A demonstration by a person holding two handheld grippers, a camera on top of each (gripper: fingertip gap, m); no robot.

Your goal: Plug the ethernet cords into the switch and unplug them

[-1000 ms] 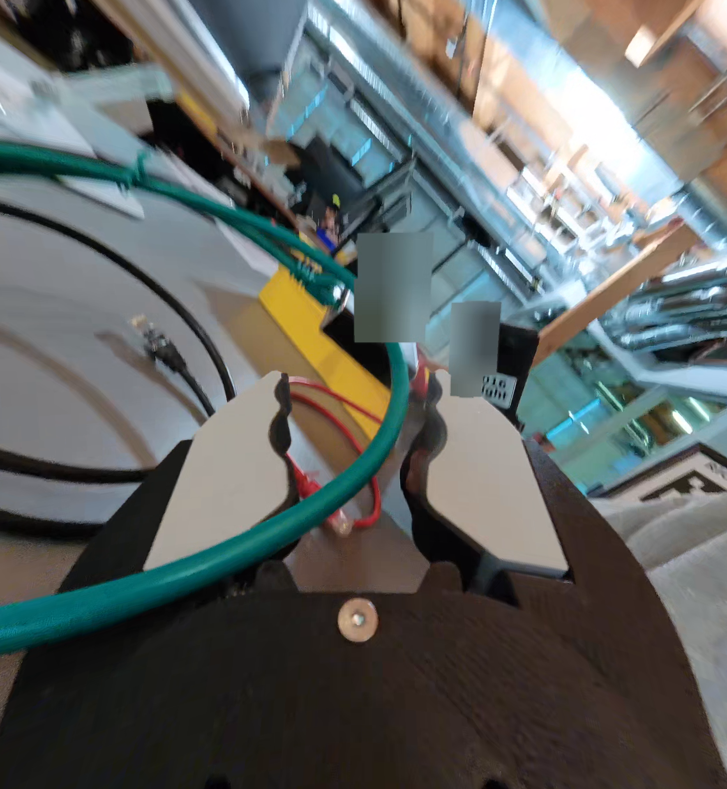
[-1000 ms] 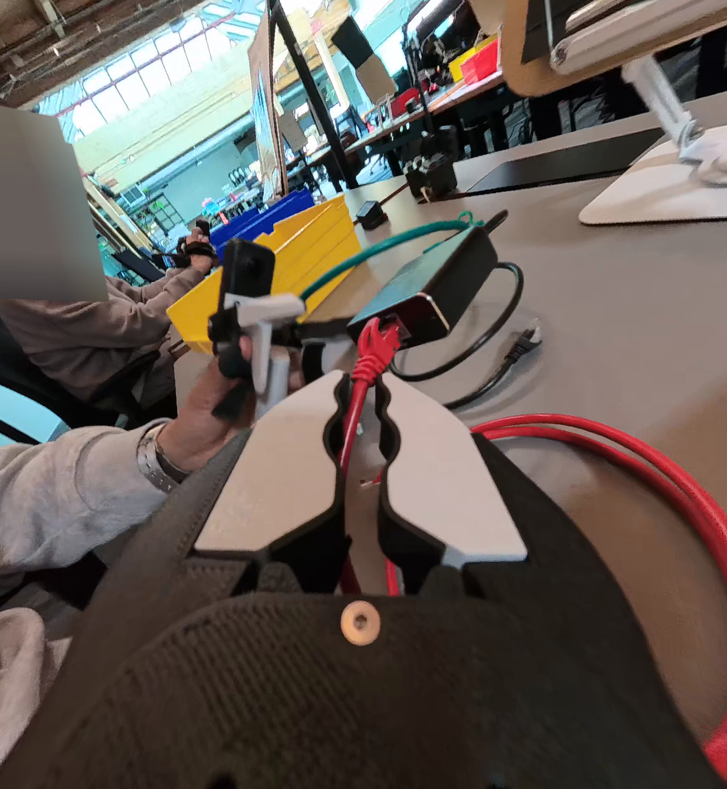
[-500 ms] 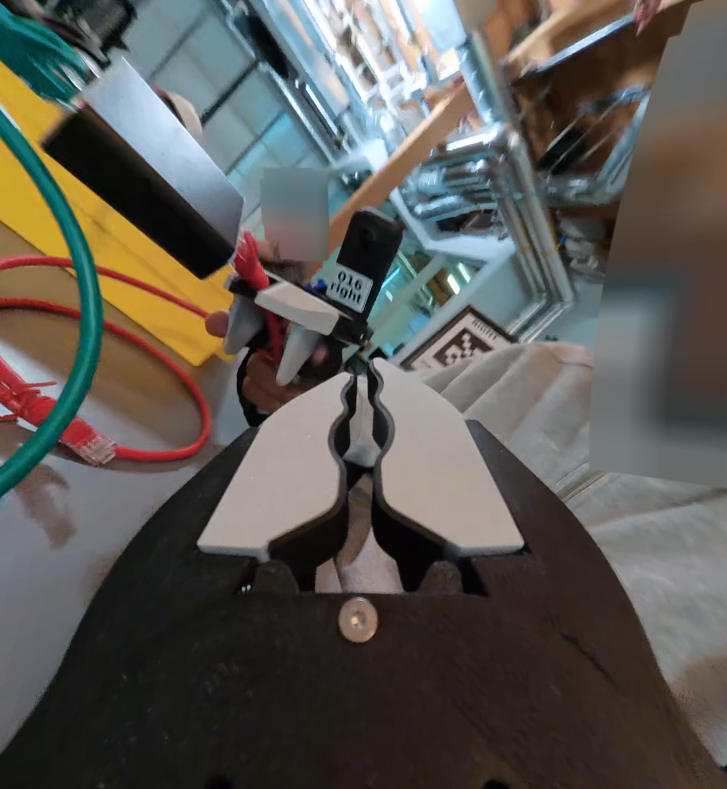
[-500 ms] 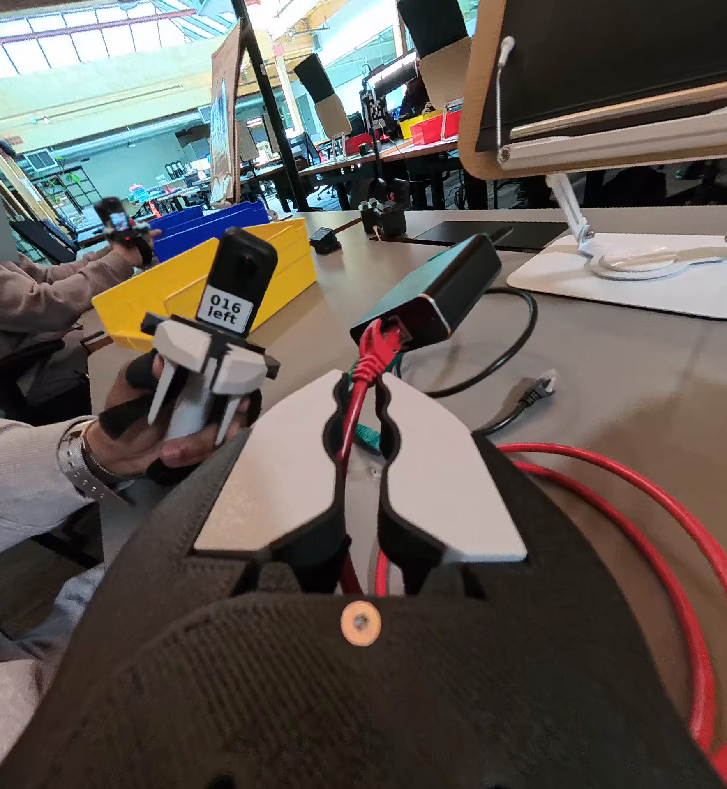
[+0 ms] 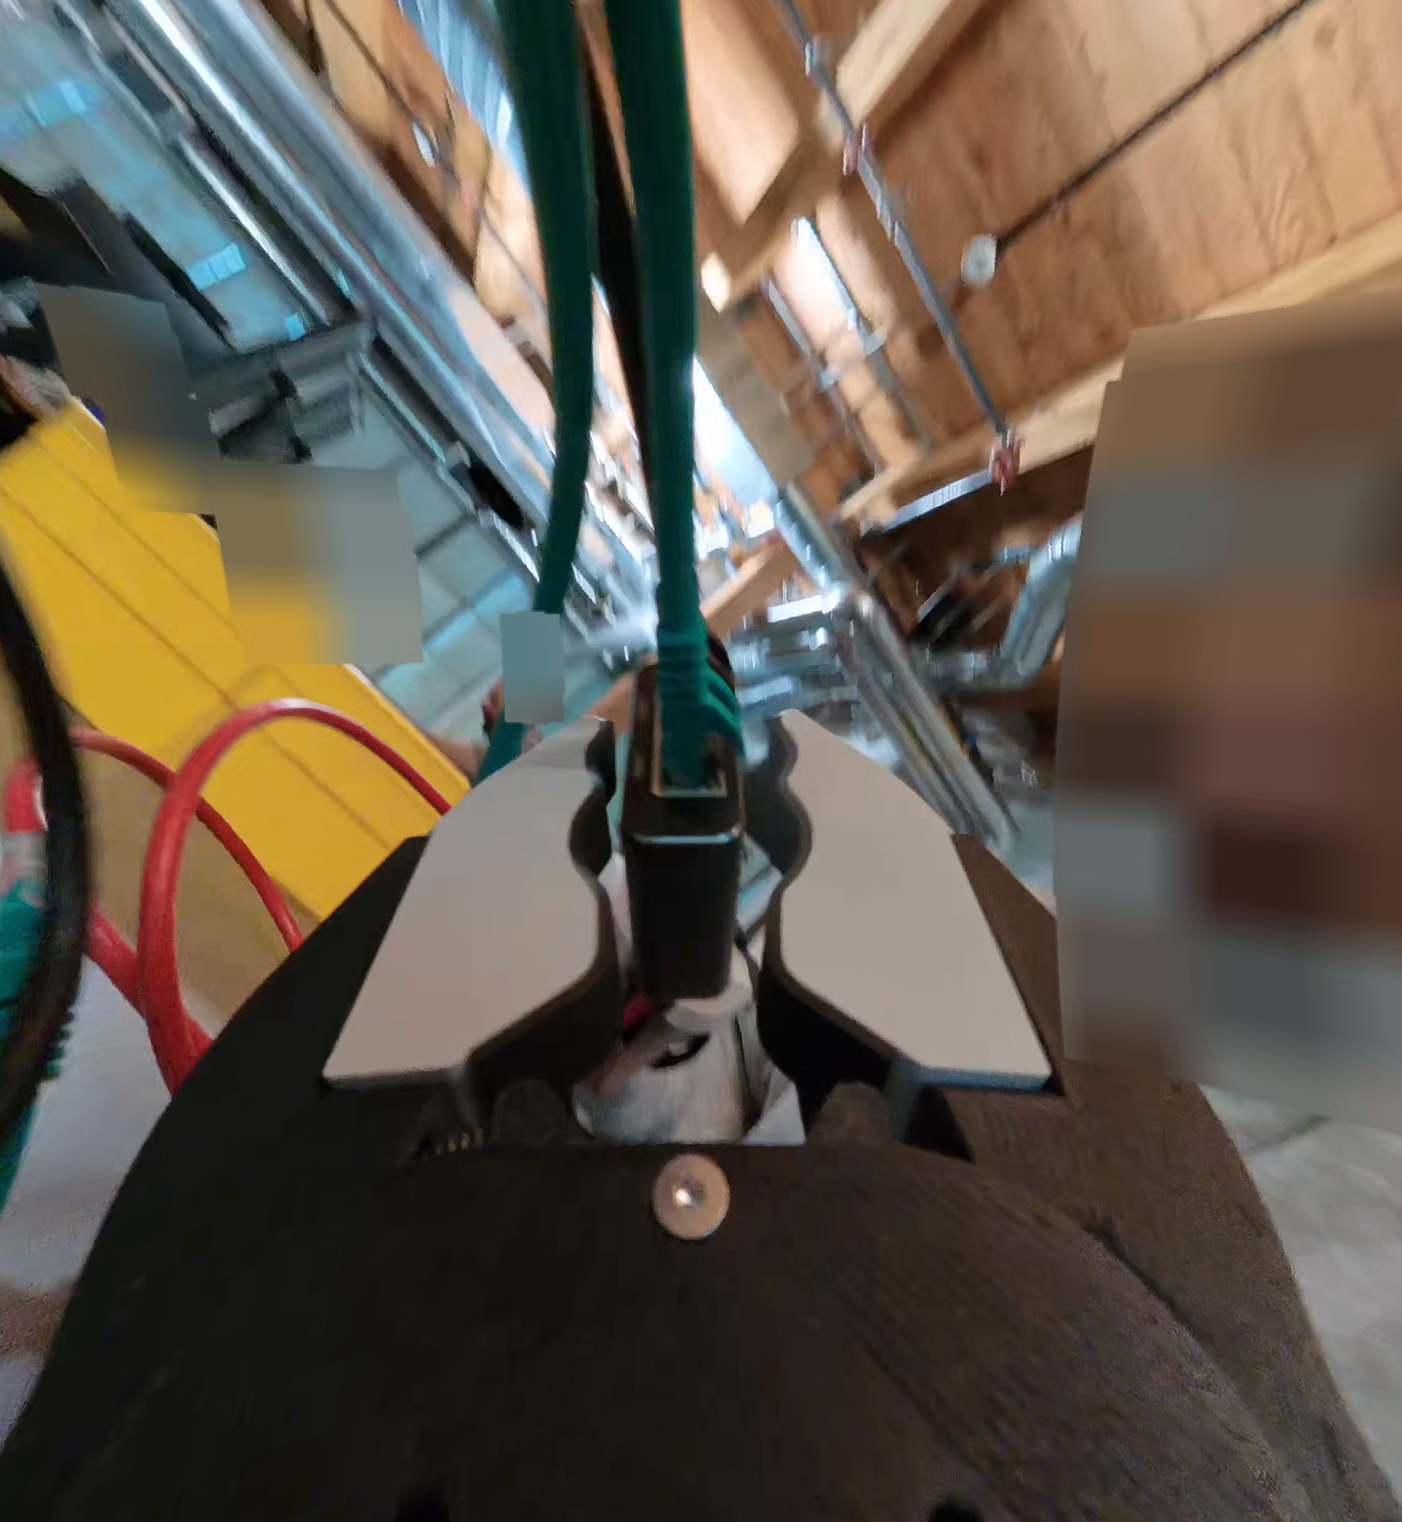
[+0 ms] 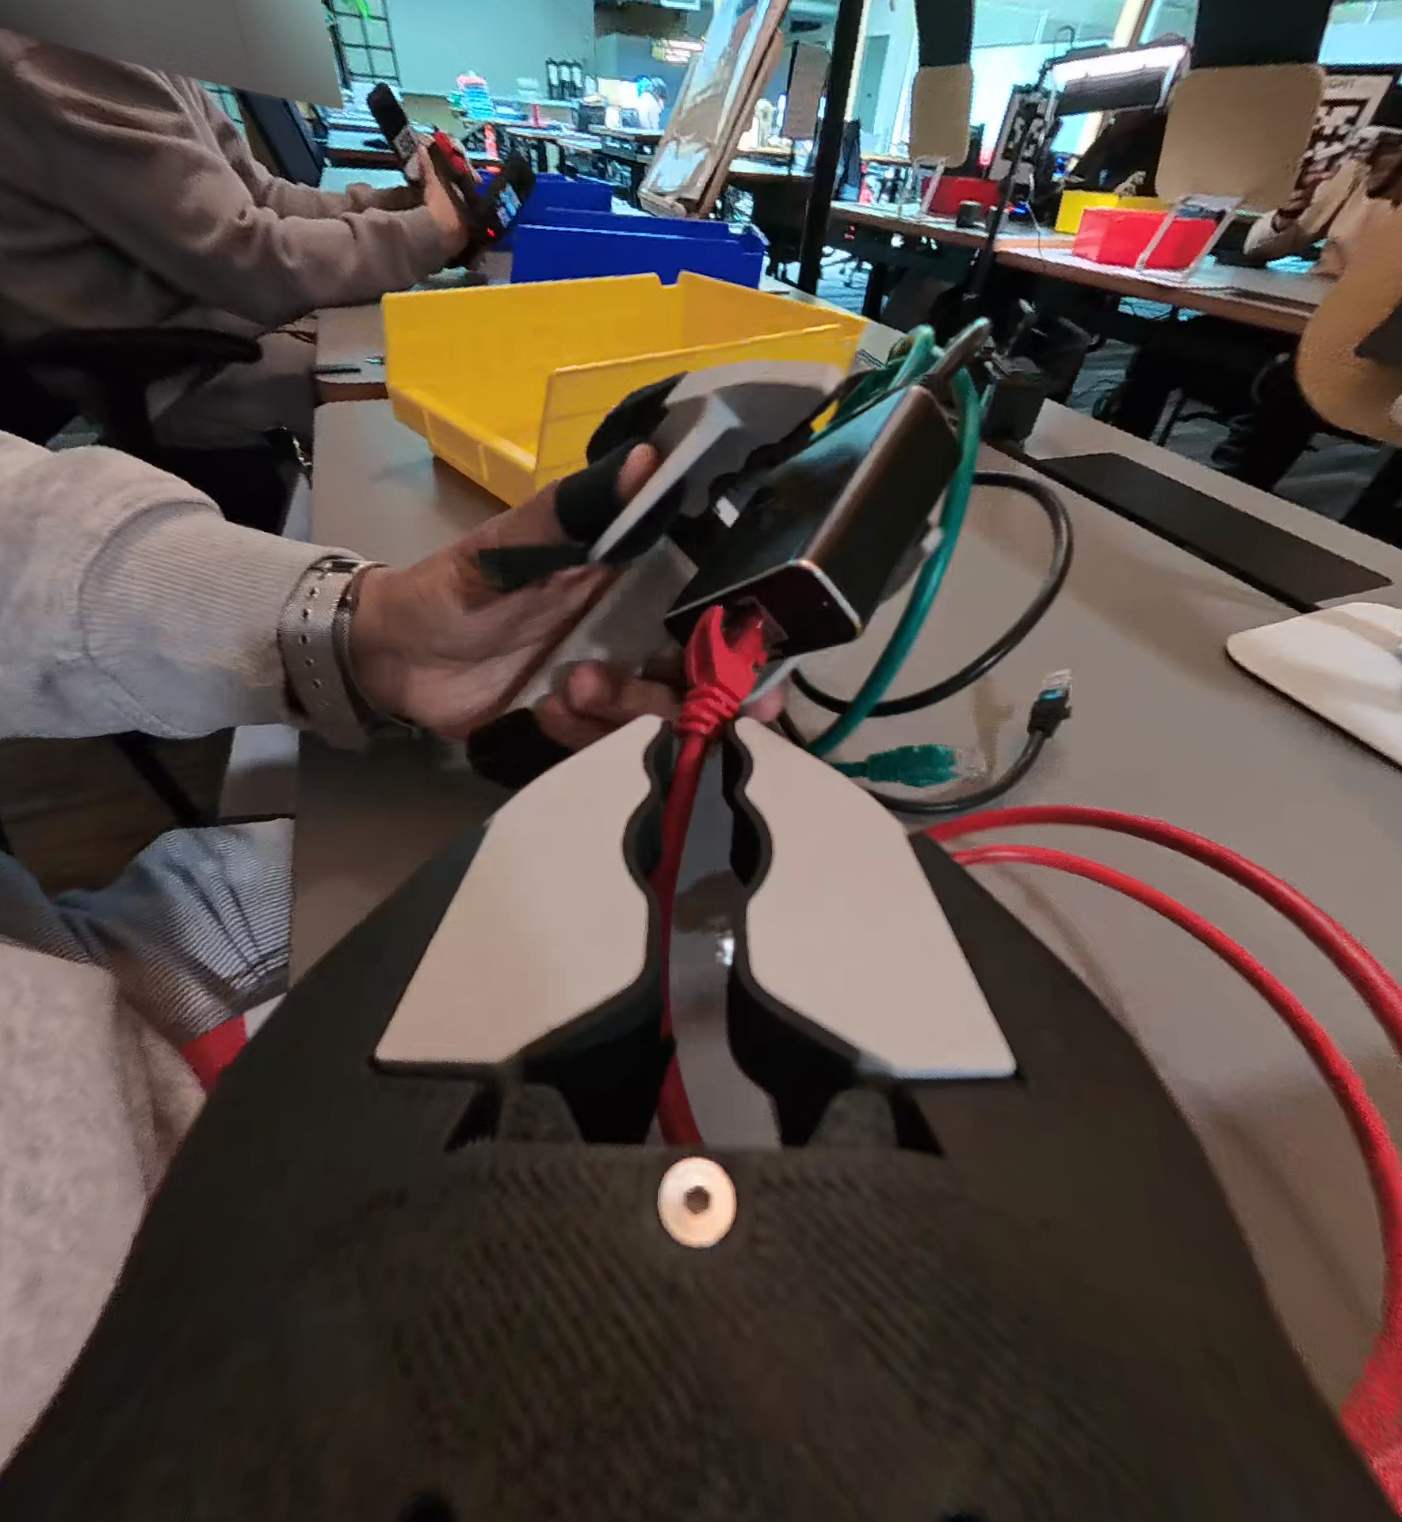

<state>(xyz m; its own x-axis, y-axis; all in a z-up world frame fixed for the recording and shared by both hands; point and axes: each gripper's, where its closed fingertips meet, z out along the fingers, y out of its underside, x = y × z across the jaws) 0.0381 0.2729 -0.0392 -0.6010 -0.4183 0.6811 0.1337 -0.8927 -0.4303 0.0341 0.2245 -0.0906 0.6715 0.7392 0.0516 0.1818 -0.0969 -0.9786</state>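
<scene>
The black switch (image 6: pixel 845 511) is lifted off the table and tilted, held by my left gripper (image 6: pixel 681 478). In the left wrist view the switch (image 5: pixel 681 889) sits between the fingers of my left gripper (image 5: pixel 685 733), and a green cord's plug (image 5: pixel 689 700) is in its far end. My right gripper (image 6: pixel 701 741) is shut on the red cord (image 6: pixel 677 865) just behind its red plug (image 6: pixel 718 651), which sits in the switch's near port. The red cord loops (image 6: pixel 1298 988) over the table on the right.
A loose green plug (image 6: pixel 903 766) and a black cord's plug (image 6: pixel 1047 700) lie on the grey table (image 6: pixel 1175 824). A yellow bin (image 6: pixel 598 362) stands behind the switch and a white monitor base (image 6: pixel 1339 683) on the right. Another person's sleeve (image 6: pixel 146 231) is at far left.
My left gripper, shut and empty beside the table before, has closed on the switch and lifted it, tilted, off the table. My right gripper still holds the red cord at the plug.
</scene>
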